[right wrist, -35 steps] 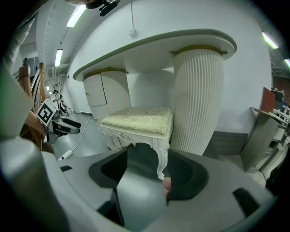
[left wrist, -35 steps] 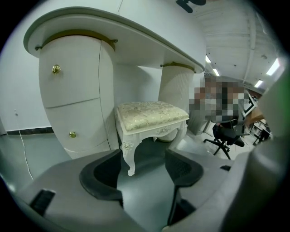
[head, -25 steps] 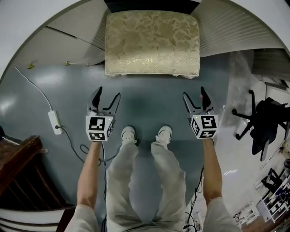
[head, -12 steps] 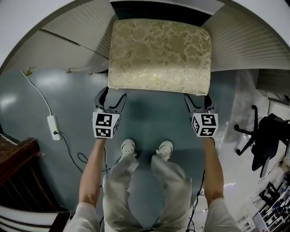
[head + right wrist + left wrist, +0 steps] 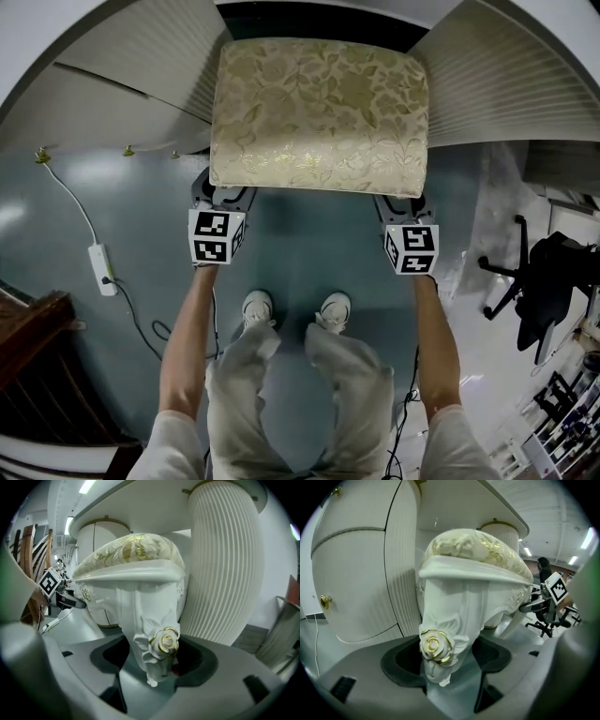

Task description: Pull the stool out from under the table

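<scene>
Lighting: bright, even, overhead; ceiling strip lights (image 5: 86, 486) upper left of right gripper view.
Glare: pale patches on floor (image 5: 103, 173), left of head view; faint sheen on stool (image 5: 319, 112) cushion.
Distortion: fisheye bending, black corners throughout.
Focus: nearest foreground blurred in both gripper views.

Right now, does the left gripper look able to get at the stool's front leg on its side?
Probably yes. The carved white stool leg stands between the open jaws of the left gripper, and nothing lies between it and either jaw. From here the jaws would likely only need to close on it.
</scene>
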